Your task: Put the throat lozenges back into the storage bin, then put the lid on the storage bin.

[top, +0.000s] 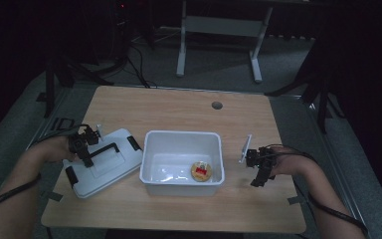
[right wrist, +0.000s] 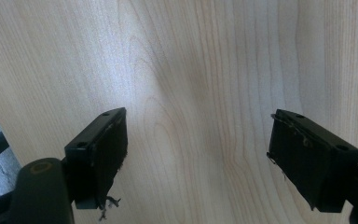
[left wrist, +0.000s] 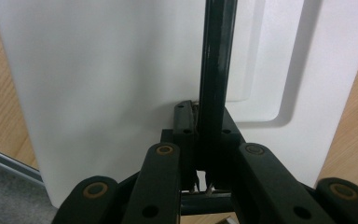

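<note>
Left tool (top: 83,142) clamped tight on the black handle (left wrist: 213,74) of the white lid (top: 102,162), at the table's (top: 179,107) left side, just beside the white bin (top: 182,162). Lid lying flat, black clips at its edges, near corner close to the table's left edge. Right tool (top: 255,167) wide open over bare wood at the right of the bin, nothing between its pads (right wrist: 100,154). Inside the bin, near its right wall, a small round yellow thing with a red label (top: 201,171).
</note>
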The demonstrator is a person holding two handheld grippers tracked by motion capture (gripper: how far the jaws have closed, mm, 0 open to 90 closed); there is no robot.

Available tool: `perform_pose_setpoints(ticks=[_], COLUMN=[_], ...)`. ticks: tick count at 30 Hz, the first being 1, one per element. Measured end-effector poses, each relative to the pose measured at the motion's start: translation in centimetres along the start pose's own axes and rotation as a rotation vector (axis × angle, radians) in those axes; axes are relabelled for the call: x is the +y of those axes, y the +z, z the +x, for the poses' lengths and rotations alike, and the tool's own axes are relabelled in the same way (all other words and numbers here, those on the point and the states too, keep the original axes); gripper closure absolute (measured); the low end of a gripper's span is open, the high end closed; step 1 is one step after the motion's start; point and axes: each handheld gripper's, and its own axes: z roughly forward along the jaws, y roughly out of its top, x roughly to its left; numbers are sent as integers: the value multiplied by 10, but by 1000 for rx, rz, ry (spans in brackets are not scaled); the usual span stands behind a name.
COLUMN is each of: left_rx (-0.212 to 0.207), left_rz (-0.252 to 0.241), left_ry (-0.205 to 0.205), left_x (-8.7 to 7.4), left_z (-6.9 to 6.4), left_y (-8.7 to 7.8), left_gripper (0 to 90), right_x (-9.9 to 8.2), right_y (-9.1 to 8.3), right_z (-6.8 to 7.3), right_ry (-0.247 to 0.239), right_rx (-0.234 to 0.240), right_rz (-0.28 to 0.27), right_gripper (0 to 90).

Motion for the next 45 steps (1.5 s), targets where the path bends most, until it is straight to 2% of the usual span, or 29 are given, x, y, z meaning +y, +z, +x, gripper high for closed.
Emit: perform_pose_setpoints(ticks=[11, 17, 19, 27, 31, 38, 39, 42, 45], left_rx=[13, 19, 34, 48, 32, 41, 33, 44, 50], left_rz=[1, -19, -18, -26, -30, -27, -31, -43, -57], left_ry=[11, 13, 14, 14, 7, 29, 39, 57, 58], left_x=[-2, -10, -12, -28, -36, -45, -46, -50, -52], left_z=[-1, -4, -5, -12, -13, -20, -21, -25, -28], left_y=[-4, -20, -26, -50, -54, -69, -72, -81, -90], left_gripper=[838, 838, 838, 838, 838, 838, 837, 837, 837], right_x=[-4, -5, -4, -4, -1, 2, 3, 4, 4], right_y=[-1, -3, -2, -7, -11, -16, -16, -16, -14], right_z=[-1, 0, 0, 1, 0, -1, -1, 0, 0], right_ry=[10, 11, 10, 6, 6, 3, 2, -3, -4], right_rx=[-1, -2, -2, -11, -16, -20, -21, -23, -18], right_rz=[-7, -13, -10, -12, -15, -15, -15, -18, -18], right_gripper=[190, 190, 190, 190, 190, 190, 190, 190, 190])
